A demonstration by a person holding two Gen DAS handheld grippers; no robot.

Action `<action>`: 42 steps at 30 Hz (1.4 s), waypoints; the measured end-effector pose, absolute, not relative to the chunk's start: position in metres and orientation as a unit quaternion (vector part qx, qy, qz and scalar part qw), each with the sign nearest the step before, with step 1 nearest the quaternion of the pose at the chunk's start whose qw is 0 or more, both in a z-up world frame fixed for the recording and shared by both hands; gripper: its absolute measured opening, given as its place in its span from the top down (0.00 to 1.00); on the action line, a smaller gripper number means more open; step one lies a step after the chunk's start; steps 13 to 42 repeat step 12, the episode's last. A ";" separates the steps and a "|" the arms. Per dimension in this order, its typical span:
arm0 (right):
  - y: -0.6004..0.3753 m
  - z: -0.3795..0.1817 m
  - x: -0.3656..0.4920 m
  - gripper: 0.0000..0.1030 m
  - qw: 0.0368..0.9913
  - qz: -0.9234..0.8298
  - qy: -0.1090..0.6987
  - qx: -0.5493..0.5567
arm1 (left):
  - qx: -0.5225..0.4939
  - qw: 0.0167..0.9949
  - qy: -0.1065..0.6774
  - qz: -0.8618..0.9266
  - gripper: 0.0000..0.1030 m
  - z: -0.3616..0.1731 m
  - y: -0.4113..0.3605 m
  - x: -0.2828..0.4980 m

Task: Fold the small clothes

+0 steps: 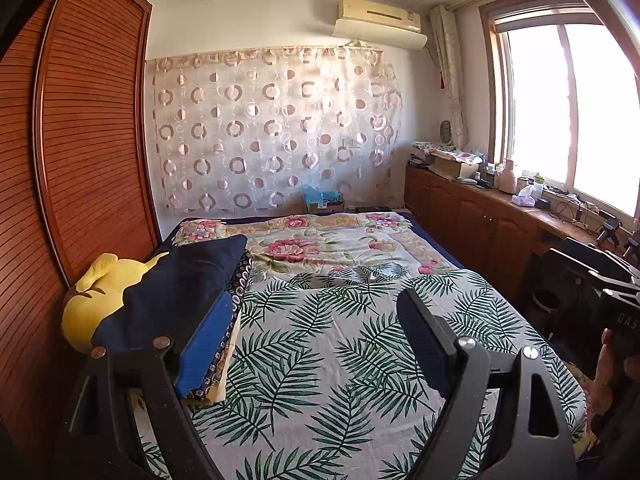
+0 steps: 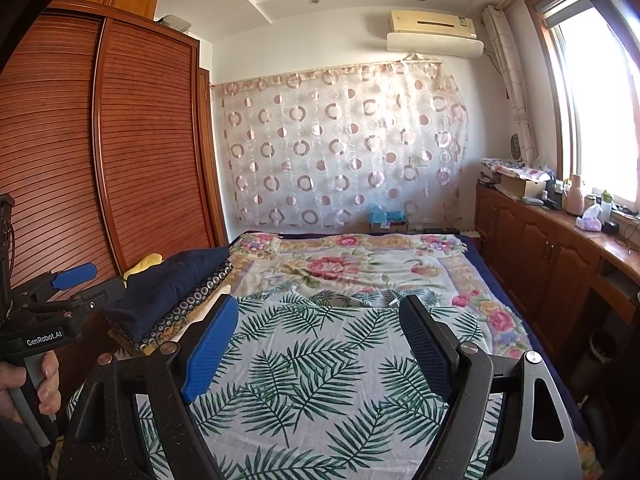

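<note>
Left hand-held gripper (image 1: pixel 316 344) and right hand-held gripper (image 2: pixel 316 340): jaws wide apart, nothing between them. White cotton garment with green palm-leaf print (image 2: pixel 320 356) lies flat on the bed (image 2: pixel 360 256), directly beneath both. Folded clothes stack (image 1: pixel 188 284) sits left.

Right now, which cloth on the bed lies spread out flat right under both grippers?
The palm-leaf print garment, lying flat. The floral blanket lies farther back; the folded navy piece tops the stack at the left.

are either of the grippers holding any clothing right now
No. The left gripper and the right gripper are both open and empty above the palm-leaf garment.
</note>
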State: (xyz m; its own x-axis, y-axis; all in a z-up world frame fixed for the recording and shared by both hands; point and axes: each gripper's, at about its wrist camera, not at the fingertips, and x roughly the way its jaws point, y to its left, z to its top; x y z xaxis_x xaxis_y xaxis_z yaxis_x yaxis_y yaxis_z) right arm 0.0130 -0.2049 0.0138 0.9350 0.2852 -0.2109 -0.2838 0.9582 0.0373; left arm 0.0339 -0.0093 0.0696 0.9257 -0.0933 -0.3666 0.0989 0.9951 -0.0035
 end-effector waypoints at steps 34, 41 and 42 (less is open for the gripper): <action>-0.205 0.013 0.013 0.18 0.984 0.145 0.107 0.003 | 0.007 0.981 0.187 -0.049 0.18 0.070 -0.010 0.034; -0.205 0.013 0.013 0.18 0.984 0.145 0.107 0.003 | 0.007 0.981 0.187 -0.049 0.18 0.070 -0.010 0.034; -0.205 0.013 0.013 0.18 0.984 0.145 0.107 0.003 | 0.007 0.981 0.187 -0.049 0.18 0.070 -0.010 0.034</action>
